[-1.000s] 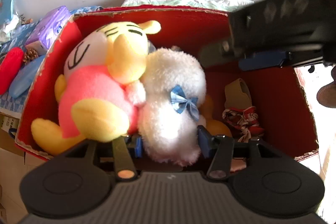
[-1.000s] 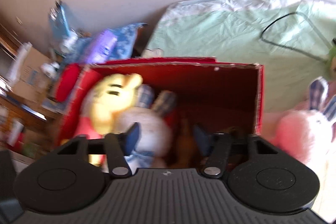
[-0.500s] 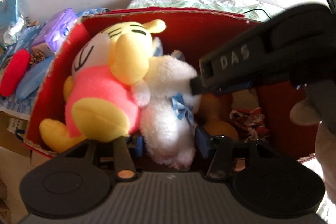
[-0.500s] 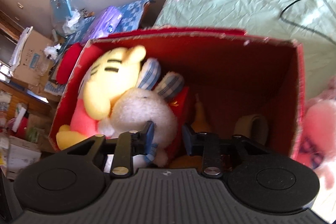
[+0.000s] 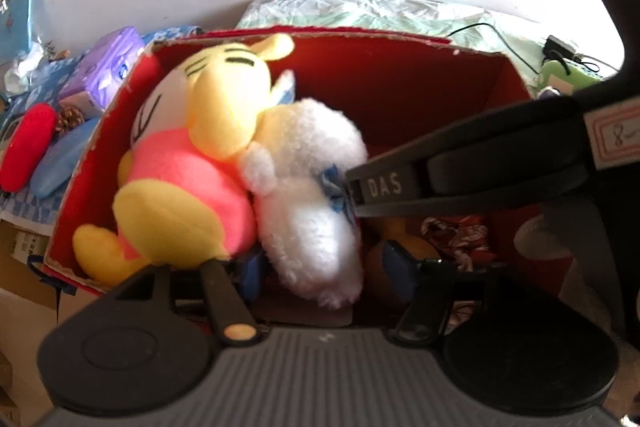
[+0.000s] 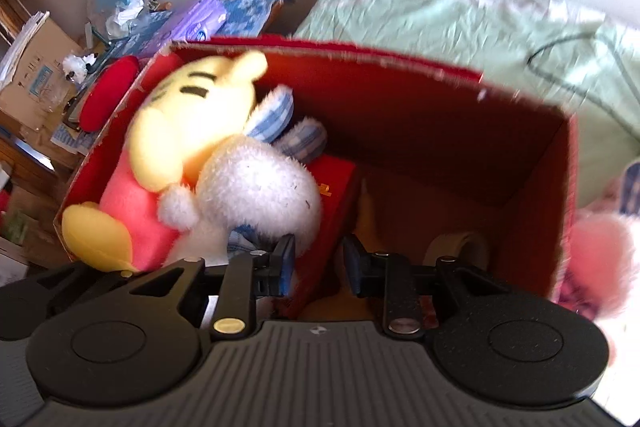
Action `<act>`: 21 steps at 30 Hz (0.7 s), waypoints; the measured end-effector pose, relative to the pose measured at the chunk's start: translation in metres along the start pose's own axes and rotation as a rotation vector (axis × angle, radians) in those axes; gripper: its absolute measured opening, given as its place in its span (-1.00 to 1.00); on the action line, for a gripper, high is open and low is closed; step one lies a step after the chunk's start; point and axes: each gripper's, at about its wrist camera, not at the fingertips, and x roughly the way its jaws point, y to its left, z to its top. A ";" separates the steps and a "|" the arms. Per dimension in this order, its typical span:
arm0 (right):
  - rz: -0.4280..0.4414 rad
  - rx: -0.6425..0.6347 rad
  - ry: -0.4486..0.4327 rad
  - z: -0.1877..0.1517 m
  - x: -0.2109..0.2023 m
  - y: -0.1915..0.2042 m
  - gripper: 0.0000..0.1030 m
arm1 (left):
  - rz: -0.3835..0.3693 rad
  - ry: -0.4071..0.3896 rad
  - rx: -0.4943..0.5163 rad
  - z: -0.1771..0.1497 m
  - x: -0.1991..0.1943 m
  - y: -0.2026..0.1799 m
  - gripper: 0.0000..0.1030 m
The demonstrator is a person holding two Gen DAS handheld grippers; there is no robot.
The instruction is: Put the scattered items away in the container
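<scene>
A red cardboard box [image 5: 400, 83] [image 6: 440, 115] holds a yellow and pink plush [image 5: 192, 163] [image 6: 176, 147] and a white fluffy plush [image 5: 316, 187] [image 6: 260, 191] with a blue bow. My left gripper [image 5: 324, 271] is open, its fingers on either side of the white plush's lower body. My right gripper [image 6: 318, 261] reaches into the box from the right beside the white plush, jaws narrowed with a gap and nothing between them; its body [image 5: 460, 179] crosses the left wrist view. A pink plush [image 6: 600, 259] lies outside the box at right.
Inside the box are also a small red carton [image 6: 336, 187], an orange toy [image 5: 404, 247], a patterned cloth [image 5: 456, 239] and a tan roll [image 6: 460, 247]. A green sheet [image 6: 440, 19] with a black cable lies behind. Clutter and a red cushion [image 6: 112, 91] sit at left.
My right gripper moved down into the box and narrowed its jaws. It pressed the white plush leftward. My left gripper stayed open around the plush.
</scene>
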 end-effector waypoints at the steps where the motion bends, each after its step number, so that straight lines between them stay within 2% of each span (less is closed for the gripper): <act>1: -0.002 -0.001 -0.005 0.000 -0.002 -0.001 -0.42 | 0.001 -0.001 0.003 0.000 0.000 -0.001 0.29; 12: 0.004 0.028 -0.020 0.007 -0.008 -0.012 -0.42 | -0.012 -0.028 0.018 -0.005 -0.018 -0.007 0.36; 16: 0.043 0.052 -0.006 0.007 -0.004 -0.014 -0.41 | -0.010 -0.057 0.038 -0.005 -0.025 -0.009 0.35; 21: 0.059 0.061 0.001 0.006 0.002 -0.012 -0.44 | -0.020 -0.035 0.013 -0.001 -0.016 -0.005 0.29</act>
